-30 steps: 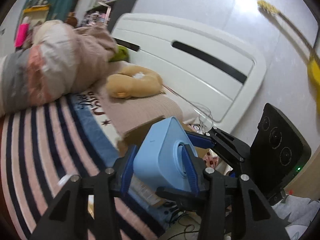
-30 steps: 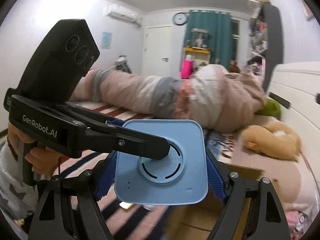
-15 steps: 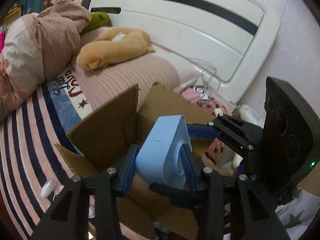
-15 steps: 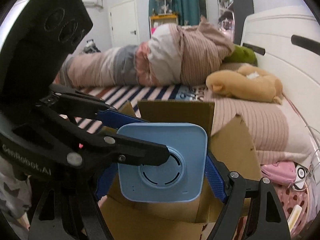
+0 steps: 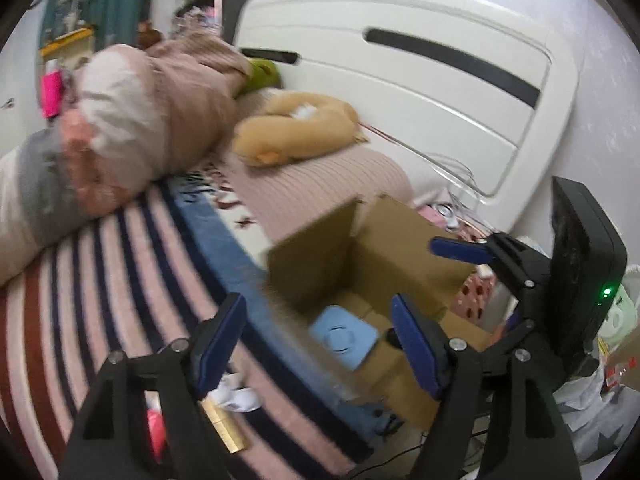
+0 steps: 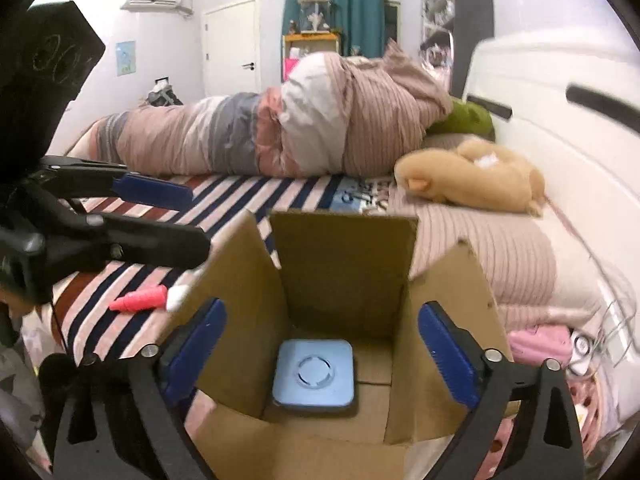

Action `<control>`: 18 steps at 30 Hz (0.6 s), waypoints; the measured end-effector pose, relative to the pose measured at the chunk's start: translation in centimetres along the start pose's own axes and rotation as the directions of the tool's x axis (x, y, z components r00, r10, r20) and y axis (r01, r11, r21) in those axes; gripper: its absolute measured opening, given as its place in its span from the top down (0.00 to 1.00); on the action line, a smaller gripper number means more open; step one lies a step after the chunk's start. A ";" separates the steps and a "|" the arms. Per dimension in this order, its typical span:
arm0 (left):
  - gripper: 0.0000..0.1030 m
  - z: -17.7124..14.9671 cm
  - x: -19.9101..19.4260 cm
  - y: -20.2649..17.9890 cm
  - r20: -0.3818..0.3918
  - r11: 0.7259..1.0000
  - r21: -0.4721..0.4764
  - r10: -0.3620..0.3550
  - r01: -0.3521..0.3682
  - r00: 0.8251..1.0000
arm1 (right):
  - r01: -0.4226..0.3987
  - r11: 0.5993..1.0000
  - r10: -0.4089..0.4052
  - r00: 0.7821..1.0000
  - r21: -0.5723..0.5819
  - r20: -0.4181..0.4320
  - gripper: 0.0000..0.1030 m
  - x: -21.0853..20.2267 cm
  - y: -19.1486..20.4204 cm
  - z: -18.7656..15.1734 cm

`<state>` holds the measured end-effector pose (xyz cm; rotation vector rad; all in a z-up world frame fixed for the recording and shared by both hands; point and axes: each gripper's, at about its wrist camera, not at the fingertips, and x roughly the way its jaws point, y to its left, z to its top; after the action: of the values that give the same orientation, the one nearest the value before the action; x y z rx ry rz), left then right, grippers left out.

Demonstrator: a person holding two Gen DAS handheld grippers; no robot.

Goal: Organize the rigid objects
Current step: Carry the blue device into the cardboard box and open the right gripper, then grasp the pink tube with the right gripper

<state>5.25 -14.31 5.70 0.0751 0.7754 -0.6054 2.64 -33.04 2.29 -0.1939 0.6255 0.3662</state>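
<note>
Sitting flat on the bottom of the open box [image 6: 340, 280] is the blue speaker [image 6: 313, 373]. Both the left gripper [image 5: 320, 332] and right gripper [image 6: 322, 352] are spread wide above it, gripping nothing.

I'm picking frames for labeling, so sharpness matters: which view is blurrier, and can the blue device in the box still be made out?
Left wrist view: motion-smeared bedding and cardboard box, blue device soft but recognizable. Right wrist view: sharper, blue device clear, fisheye bending at edges.

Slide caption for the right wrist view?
Open right gripper above the blue device lying flat in the open cardboard box.
</note>
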 end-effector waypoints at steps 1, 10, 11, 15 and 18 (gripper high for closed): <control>0.30 -0.4 -1.0 0.8 0.017 1.000 -0.012 0.027 -0.026 1.000 | -0.001 1.000 0.001 1.000 -0.017 0.009 0.05 -0.2 0.8 0.4; 0.24 -6.4 -8.3 10.0 0.105 0.955 -0.164 0.265 -0.246 0.959 | -0.089 0.992 0.090 0.996 -0.092 0.014 0.05 0.5 10.4 3.5; 0.24 -7.2 -8.6 11.2 0.105 0.948 -0.185 0.283 -0.261 0.953 | -0.118 0.987 0.118 0.993 -0.104 -0.009 0.05 1.1 11.6 3.7; 0.24 -10.7 -9.2 16.1 0.100 0.927 -0.254 0.308 -0.275 0.946 | -0.224 0.967 0.213 0.972 -0.124 -0.098 0.05 4.3 15.8 3.3; 0.24 -13.0 -8.3 19.5 0.092 0.914 -0.298 0.314 -0.275 0.945 | -0.339 0.937 0.316 0.924 -0.081 -0.217 0.05 8.2 18.6 2.2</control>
<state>2.89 9.52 -1.01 -0.1097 0.6915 -0.2055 2.70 -13.07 -2.15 -0.2404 0.8402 0.7157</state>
